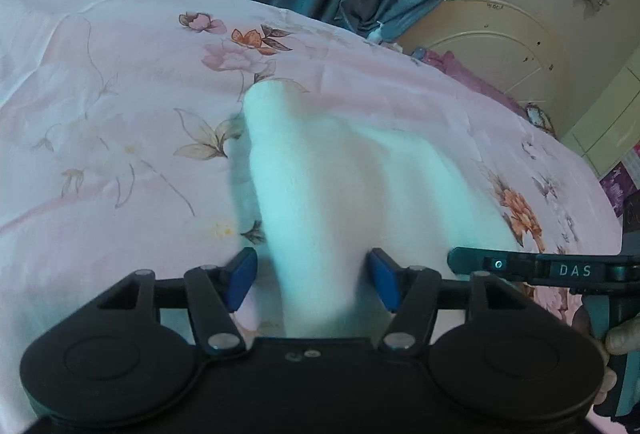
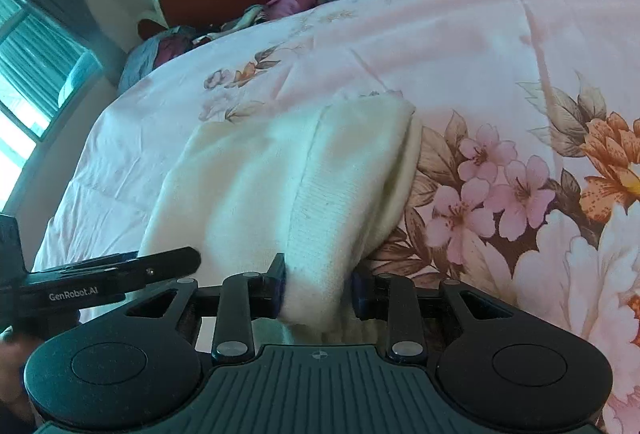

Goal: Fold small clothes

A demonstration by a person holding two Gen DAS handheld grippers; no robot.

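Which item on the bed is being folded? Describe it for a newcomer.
Find the pink floral bedspread covering the bed. On it lies a cream-white knit garment, partly folded, with a ribbed band. It is the only plain, unprinted fabric there.

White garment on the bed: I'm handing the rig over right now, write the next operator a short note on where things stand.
Left gripper: jaws open, the white garment lies between the blue pads without being pinched.
Right gripper: shut on the garment's ribbed edge.
Garment: cream-white knit, bunched and partly doubled over on the pink floral bedspread, near both grippers.
Done: one layer looks brought over another; the fold is not flat or squared.
Left: probably release the right side, smooth the fabric, finish the remaining folds. I cannot tell from these views how many folds are already in.
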